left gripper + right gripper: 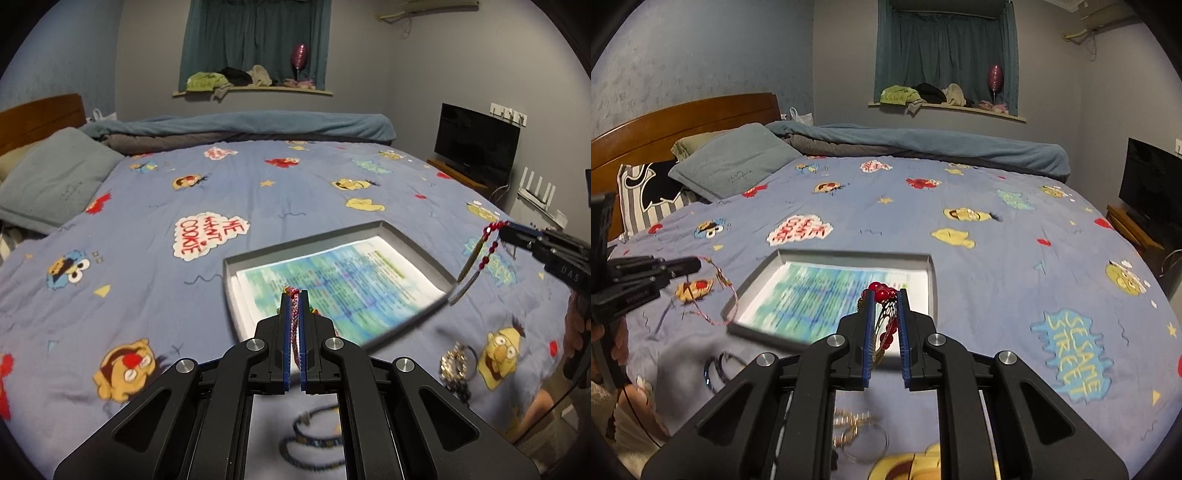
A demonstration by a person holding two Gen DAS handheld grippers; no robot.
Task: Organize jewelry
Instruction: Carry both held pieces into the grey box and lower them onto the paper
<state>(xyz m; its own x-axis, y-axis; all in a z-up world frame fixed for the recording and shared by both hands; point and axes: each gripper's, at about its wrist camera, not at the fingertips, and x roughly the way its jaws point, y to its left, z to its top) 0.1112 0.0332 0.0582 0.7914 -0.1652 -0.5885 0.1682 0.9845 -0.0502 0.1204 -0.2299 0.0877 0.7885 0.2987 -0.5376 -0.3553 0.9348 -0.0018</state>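
A grey tray [413, 238] lined with printed paper lies on the bed; it also shows in the right wrist view [932, 275]. My left gripper [294, 293] is shut on a thin pink-red string bracelet [295, 332], held above the tray's near edge; the bracelet hangs from the left gripper [698, 264] in the right wrist view [716, 295]. My right gripper [885, 293] is shut on a red bead and gold leaf earring [882, 314]; in the left wrist view the earring [476, 258] dangles from the right gripper [504, 230], right of the tray.
More jewelry lies on the blue cartoon bedspread near me: a gold and dark pile [456, 363], dark bead bracelets [314, 435], gold pieces and a clear bangle [860, 432]. Pillows [735, 162] and a rolled blanket [240, 127] sit beyond. A TV [476, 144] stands at the right.
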